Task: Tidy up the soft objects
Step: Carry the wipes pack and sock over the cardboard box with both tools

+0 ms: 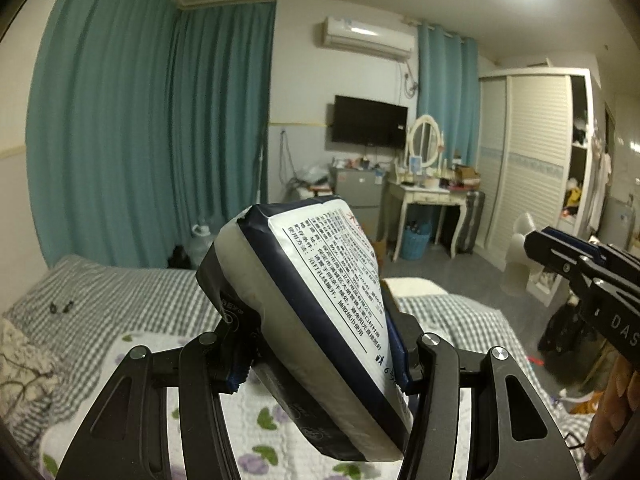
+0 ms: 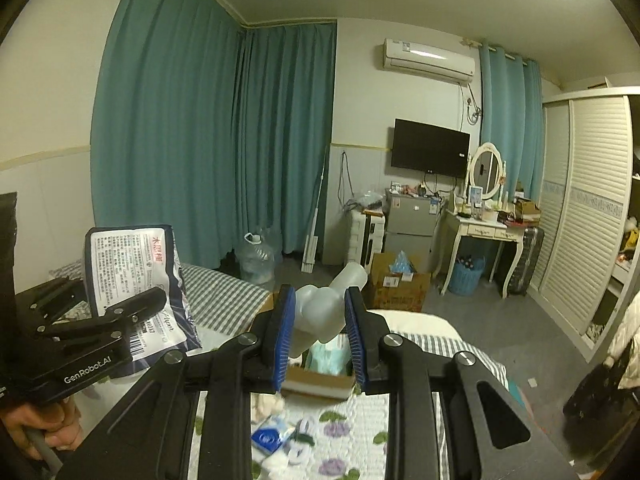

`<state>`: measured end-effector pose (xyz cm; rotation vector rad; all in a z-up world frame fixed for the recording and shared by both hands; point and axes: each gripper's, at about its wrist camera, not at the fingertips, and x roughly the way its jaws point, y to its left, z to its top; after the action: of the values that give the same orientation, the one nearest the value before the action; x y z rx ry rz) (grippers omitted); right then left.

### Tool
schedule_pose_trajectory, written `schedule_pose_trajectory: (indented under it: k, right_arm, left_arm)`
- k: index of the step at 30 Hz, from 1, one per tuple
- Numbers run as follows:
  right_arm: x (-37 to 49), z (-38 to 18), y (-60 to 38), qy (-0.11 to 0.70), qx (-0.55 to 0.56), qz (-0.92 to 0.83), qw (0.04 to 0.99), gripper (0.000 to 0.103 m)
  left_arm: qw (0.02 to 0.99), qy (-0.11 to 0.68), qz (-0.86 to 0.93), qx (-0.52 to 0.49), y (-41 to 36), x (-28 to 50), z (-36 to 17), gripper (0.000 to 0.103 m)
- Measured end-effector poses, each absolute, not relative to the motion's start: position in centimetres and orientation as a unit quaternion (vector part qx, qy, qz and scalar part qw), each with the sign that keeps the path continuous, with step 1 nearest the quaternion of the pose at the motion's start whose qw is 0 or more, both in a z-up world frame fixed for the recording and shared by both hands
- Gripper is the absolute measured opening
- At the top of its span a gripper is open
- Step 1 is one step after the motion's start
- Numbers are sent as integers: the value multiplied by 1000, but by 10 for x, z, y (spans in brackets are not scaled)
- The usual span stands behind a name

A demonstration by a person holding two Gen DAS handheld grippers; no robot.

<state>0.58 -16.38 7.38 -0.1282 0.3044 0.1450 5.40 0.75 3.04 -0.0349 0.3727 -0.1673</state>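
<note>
tissue pack (image 1: pixel 320 312): navy and white | bed sheet (image 1: pixel 132 300): grey-white check | quilt (image 2: pixel 360 420): white, purple flowers | curtains (image 1: pixel 140 120): teal

This is a bedroom in a home. There is a bed (image 1: pixel 120 304) with a grey checked sheet and a flower blanket (image 1: pixel 168 420). Long blue-green curtains (image 1: pixel 140 128) hang on the walls. A TV (image 1: pixel 370 126) and an air conditioner (image 1: pixel 368 36) are on the far wall. A white dressing table (image 1: pixel 424 196) with a round mirror (image 1: pixel 425 140) stands beside a big white wardrobe (image 1: pixel 536 160).
</note>
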Motion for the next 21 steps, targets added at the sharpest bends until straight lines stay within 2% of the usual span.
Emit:
schedule_pose_trajectory:
  k: [11,21]
  right_arm:
    - [96,56,-173,167,-62,73,981,25]
    - [198,-5,-171,221,-75,75,970,25]
  left_arm:
    - [977,199,-81,-15,-6,131,14,53]
    - [966,252,-62,7,-23,215,-46,53]
